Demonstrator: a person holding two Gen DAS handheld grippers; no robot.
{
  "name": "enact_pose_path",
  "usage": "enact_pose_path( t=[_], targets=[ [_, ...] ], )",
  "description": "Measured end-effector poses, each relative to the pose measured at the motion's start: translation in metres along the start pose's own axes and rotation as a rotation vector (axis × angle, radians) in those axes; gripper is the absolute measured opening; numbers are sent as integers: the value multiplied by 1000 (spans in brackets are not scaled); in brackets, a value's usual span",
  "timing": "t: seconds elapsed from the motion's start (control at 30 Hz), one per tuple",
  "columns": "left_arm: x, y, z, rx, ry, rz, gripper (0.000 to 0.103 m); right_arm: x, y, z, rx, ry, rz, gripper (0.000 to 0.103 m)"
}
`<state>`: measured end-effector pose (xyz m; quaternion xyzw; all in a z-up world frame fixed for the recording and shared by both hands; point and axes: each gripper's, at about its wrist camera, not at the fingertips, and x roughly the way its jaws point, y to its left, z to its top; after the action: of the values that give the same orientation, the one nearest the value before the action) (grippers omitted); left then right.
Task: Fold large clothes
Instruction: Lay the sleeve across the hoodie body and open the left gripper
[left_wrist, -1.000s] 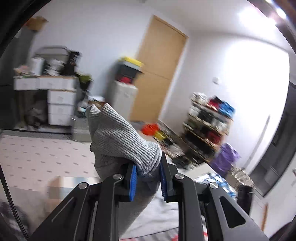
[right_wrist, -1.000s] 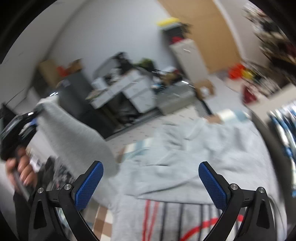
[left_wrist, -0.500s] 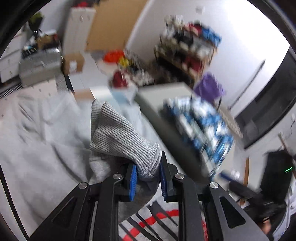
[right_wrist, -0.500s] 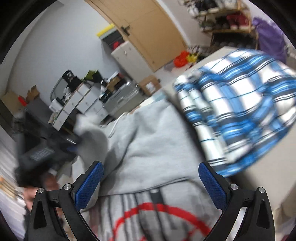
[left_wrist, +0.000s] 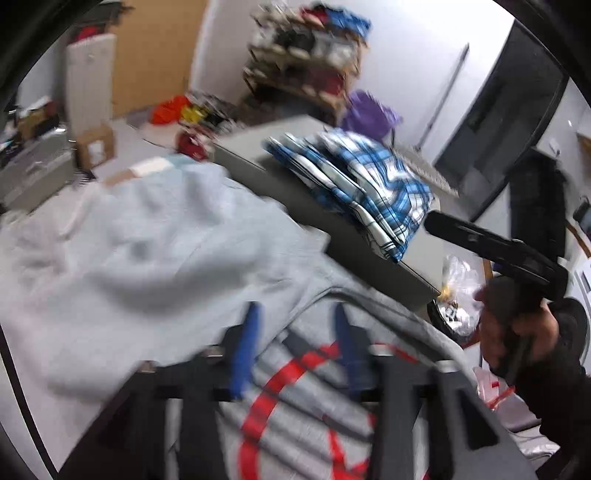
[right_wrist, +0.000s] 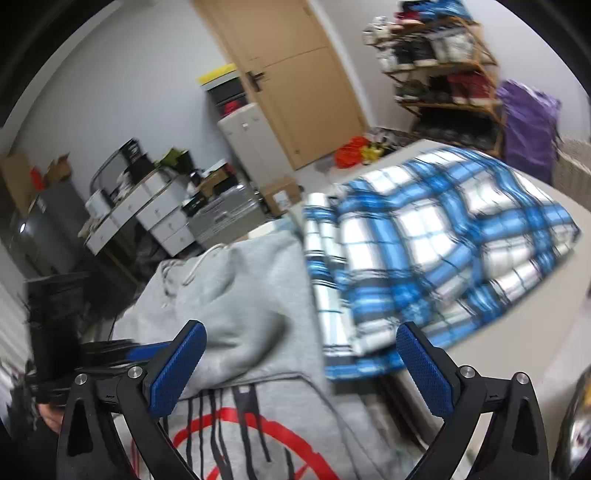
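1. beside the folded blue plaid shirt (right_wrist: 436, 236), the grey hoodie (right_wrist: 240, 295) lies spread: soft, bulky, best pinched at hem or cuff.
2. left gripper (left_wrist: 295, 350), jaws just opening, seems empty through the blur; right gripper (right_wrist: 299, 365) is spread wide, empty.
3. plaid shirt crowds the hoodie's edge.

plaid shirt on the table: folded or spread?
Folded. The blue plaid shirt lies as a compact stack on the grey table, layered edges showing along its side, beside the grey hoodie.

A grey sweatshirt (right_wrist: 255, 295) with a red ring and dark stripes was seen. A blue, white and black plaid shirt (right_wrist: 436, 251) was shown. Blue pads (right_wrist: 177, 369) were borne on black grippers.
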<state>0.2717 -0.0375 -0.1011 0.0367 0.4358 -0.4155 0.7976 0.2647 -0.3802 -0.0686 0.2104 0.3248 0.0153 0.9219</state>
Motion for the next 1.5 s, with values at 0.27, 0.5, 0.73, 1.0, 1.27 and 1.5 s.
enact_pose_path(
  t=[0.27,0.5,0.73,1.0,1.27,1.5],
  targets=[
    [-76,59,-82,-134,-42,347,70,88,80,5,-275,220,74,103],
    [-56,87,-118,-217,89,394,70,165,150,9,-531,344,-76,103],
    [-68,101,-137,-303,61,290,70,226,146,-21,-720,428,-418,103],
    [-118,88,-136,-418,-65,324,70,175,141,-8,-567,298,-284,103],
    [-193,1,-127,-411,-292,543,70,24,193,-20,-429,53,257,103],
    [-230,-44,-134,-380,-421,733,74,-51,217,-80,-502,-101,391,103]
  ],
)
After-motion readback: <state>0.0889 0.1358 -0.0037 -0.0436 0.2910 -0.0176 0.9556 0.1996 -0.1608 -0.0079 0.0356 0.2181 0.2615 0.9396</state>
